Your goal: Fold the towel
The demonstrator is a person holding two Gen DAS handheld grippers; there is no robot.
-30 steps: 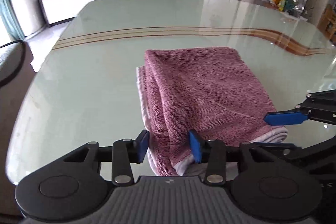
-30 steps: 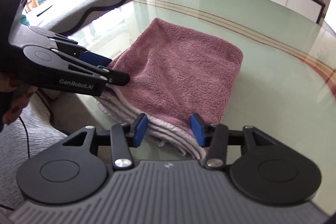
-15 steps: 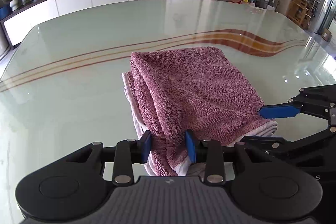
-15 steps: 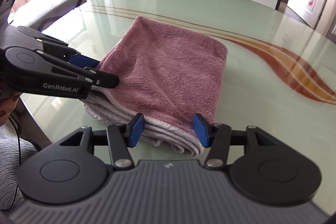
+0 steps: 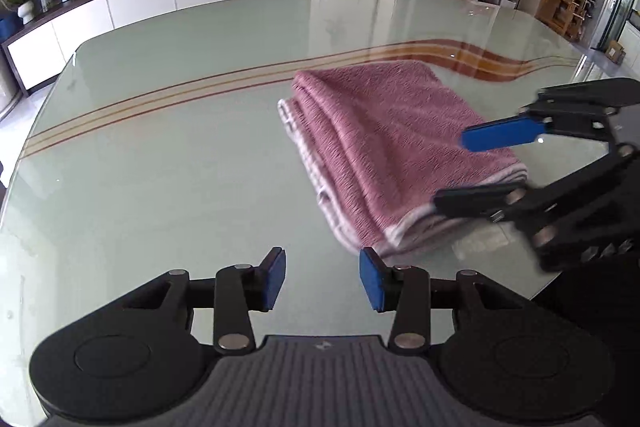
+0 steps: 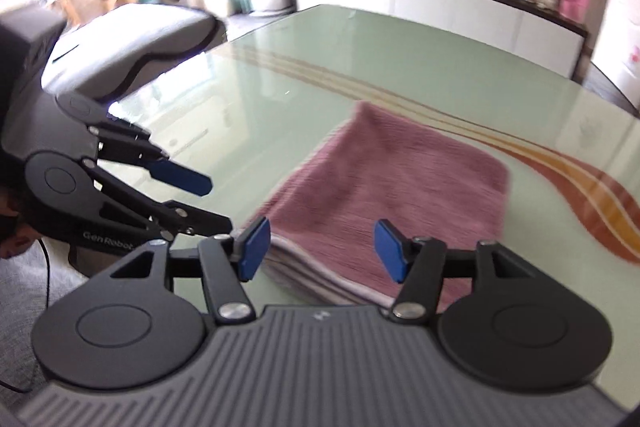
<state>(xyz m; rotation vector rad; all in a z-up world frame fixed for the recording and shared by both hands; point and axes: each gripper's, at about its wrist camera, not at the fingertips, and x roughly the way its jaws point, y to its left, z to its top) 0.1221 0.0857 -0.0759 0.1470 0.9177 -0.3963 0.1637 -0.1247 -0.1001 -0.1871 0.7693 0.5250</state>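
Grippers apart, pink towel folded

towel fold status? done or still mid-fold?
Done: the pink towel lies in a compact stack of layers on the glass table.
In hand: nothing. The left gripper has bare glass between its jaws; the right gripper is open at the towel's near edge, pads not pressing it. Both jaws have just been opening.
Left: no further fold looks pending; perhaps squaring the slightly uneven edges.
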